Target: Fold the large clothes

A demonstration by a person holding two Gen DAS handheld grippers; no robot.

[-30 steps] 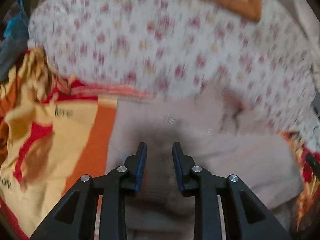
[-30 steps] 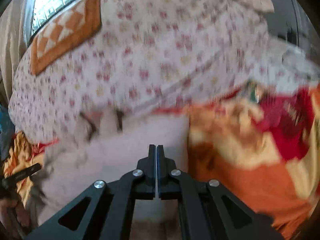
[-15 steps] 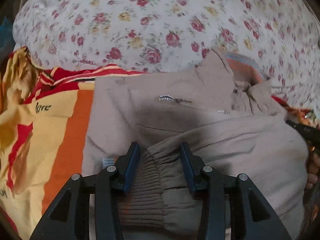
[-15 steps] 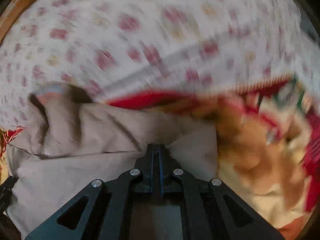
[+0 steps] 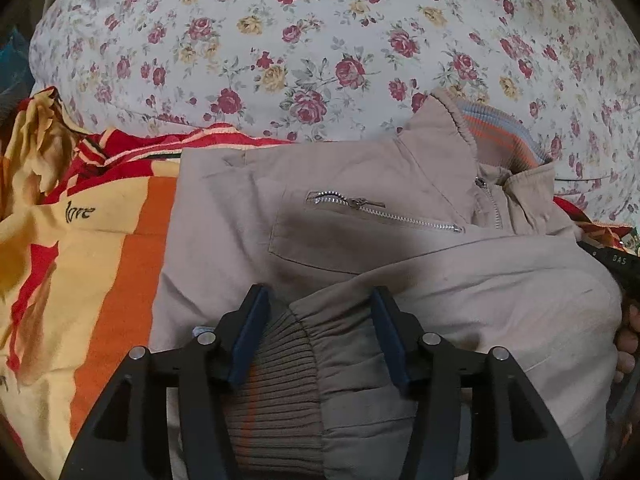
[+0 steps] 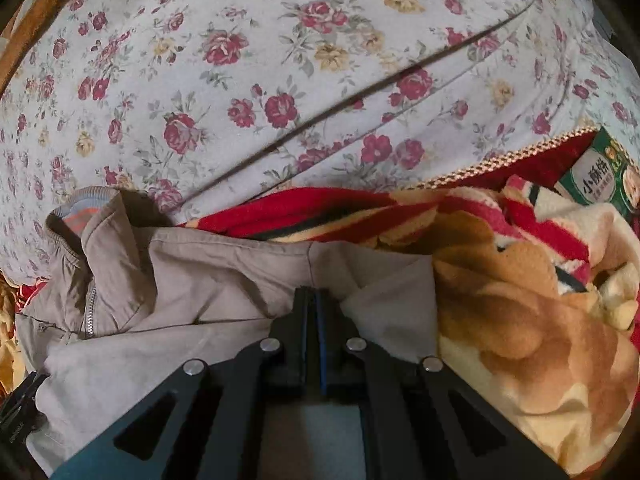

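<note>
A beige zip jacket (image 5: pixel 360 184) lies on a striped blanket, collar toward the floral bedding. One sleeve is folded across its front. The sleeve's ribbed cuff (image 5: pixel 280 380) lies between the fingers of my left gripper (image 5: pixel 319 296). Its jaws are opening and stand apart, no longer pinching the cuff. In the right wrist view the jacket (image 6: pixel 200 280) fills the lower left. My right gripper (image 6: pixel 312 294) is shut at the jacket's right side, with cloth puckering around its tips. A person's hand (image 5: pixel 626 340) shows at the jacket's right edge.
A bulky floral quilt (image 5: pixel 320 40) rises just behind the jacket (image 6: pixel 240 80). The orange, yellow and red fleece blanket (image 5: pixel 80 280) spreads on both sides (image 6: pixel 520 320). A green snack packet (image 6: pixel 600 176) lies at the far right.
Both grippers came down close over the jacket. The left jaws widened around the cuff. The right gripper stayed shut and swung sideways with the jacket's edge.
</note>
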